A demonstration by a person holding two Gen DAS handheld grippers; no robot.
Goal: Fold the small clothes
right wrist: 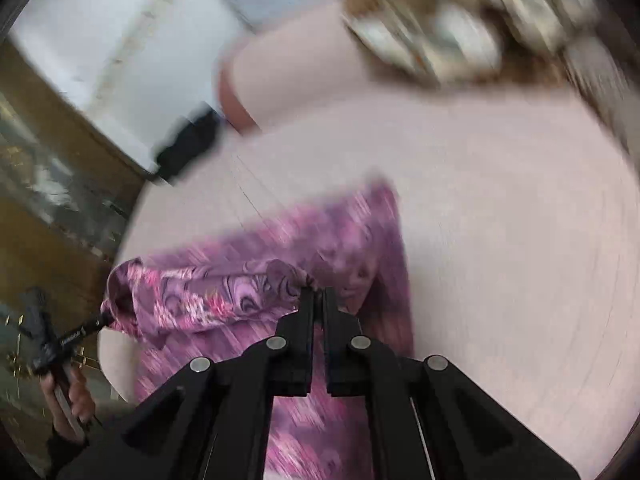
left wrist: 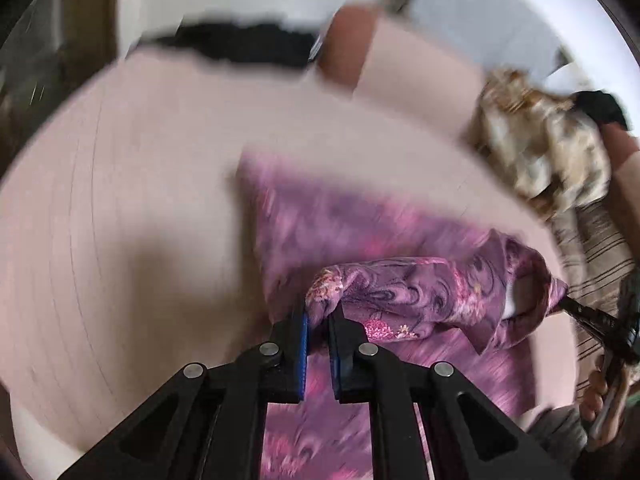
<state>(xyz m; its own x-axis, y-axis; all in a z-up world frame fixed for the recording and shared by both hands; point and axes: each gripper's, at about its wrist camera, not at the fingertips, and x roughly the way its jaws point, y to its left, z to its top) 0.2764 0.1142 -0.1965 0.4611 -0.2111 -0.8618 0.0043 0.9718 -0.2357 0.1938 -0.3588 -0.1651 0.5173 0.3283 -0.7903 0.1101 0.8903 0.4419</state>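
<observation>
A purple and pink swirl-patterned satin garment (left wrist: 344,232) lies on a pale pink bed sheet (left wrist: 140,200), away from the sheet's edges, its flat part running as a long strip from under the grippers toward the sheet's far edge. Its near hem is lifted off the sheet and pulled into a taut fold that runs crosswise between the two claws. The left gripper (left wrist: 320,316) has its black fingers with blue pads (left wrist: 305,332) nearly pressed together, pinching one end of that raised fold. The right gripper (right wrist: 318,294) is likewise squeezed tight on the other end, with only a bunch of cloth between its tips. Each wrist view shows the other claw at the far end of the fold, with a hand (right wrist: 68,396) gripping its handle. A crumpled tan and brown printed cloth (left wrist: 544,148) sits at the sheet's far right corner, and a dark object (left wrist: 248,46) lies by the far edge. Much of both views is smeared by blur.
</observation>
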